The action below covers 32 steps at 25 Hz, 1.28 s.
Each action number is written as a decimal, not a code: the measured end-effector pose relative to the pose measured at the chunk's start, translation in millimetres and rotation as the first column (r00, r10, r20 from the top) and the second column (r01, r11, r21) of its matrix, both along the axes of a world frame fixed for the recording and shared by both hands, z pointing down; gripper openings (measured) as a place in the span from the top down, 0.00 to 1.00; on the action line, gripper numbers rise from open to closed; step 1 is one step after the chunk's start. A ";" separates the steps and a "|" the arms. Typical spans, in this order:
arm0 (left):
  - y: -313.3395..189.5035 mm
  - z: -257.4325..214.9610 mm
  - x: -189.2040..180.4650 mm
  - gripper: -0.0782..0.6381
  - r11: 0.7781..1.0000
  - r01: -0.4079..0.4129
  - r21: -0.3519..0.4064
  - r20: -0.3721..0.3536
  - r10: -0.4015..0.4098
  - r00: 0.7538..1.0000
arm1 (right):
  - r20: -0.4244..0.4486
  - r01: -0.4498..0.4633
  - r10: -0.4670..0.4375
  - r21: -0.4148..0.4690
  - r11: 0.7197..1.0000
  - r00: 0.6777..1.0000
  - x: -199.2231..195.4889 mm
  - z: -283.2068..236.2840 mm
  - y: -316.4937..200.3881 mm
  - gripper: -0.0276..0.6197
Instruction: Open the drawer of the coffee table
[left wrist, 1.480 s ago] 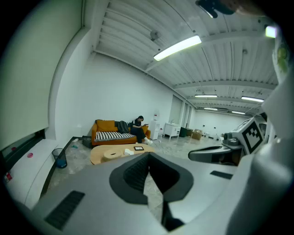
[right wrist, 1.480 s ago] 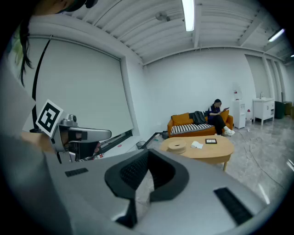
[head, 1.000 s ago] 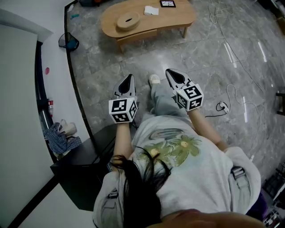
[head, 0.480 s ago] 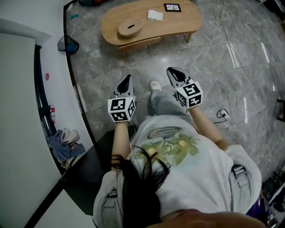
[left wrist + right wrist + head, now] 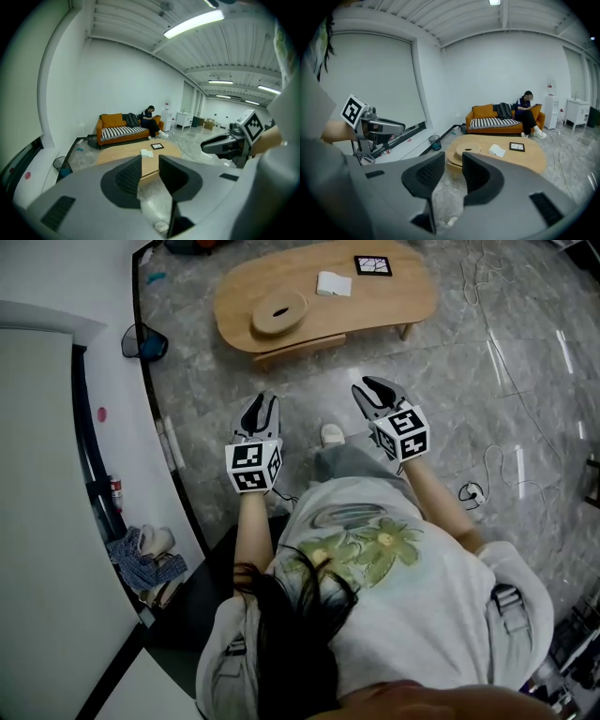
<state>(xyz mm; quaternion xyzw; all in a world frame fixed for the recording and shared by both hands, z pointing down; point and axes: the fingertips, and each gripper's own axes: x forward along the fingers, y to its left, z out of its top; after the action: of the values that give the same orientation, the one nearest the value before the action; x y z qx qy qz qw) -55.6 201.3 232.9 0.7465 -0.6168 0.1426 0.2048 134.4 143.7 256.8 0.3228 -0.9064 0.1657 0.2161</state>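
— What are the two tools doing?

— The person is holding both out in front of the chest, over the grey stone floor [image 5: 450, 381]. The left gripper [image 5: 261, 407] is pointing ahead and a little downward. Its jaws have just been opening and are standing partly apart, gripping nothing. The right gripper [image 5: 373, 390] is doing the same beside it: jaws just opening, a modest gap, nothing between them. A pale shoe [image 5: 332, 434] is showing on the floor between the two.

— And the table they are after?

— The coffee table [image 5: 375, 310] is sitting well ahead of both grippers, and neither is touching it. Its drawer [image 5: 298, 345] is showing as a pale wooden front under the near edge, toward the left end, and it is looking closed.

— Anything lying on top?

— A round wooden dish [image 5: 278, 311] is resting above the drawer. A folded white paper [image 5: 334, 283] is lying further back, and a black framed square [image 5: 372, 265] is sitting beyond that.

— And behind it?

— An orange sofa [image 5: 506, 123] is standing against the far wall, and someone [image 5: 526, 112] is sitting on its right end.
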 end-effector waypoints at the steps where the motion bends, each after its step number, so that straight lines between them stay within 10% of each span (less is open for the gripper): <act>1: -7.5 3.1 -3.3 0.73 1.000 0.000 -0.004 0.003 0.000 1.000 | -0.008 0.006 -0.006 -0.004 1.000 1.000 -2.0 3.3 -7.4 0.79; 32: -103.0 125.9 -60.7 0.56 0.980 -0.003 -0.201 0.139 0.032 0.990 | -0.160 0.122 -0.135 -0.088 0.989 0.978 -25.8 106.2 -128.1 0.70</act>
<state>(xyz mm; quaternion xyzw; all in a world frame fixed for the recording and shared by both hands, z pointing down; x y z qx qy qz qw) -116.3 98.3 358.8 0.7155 -0.6056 0.2584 0.2335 108.5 15.6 363.0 0.2677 -0.8972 0.1591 0.3131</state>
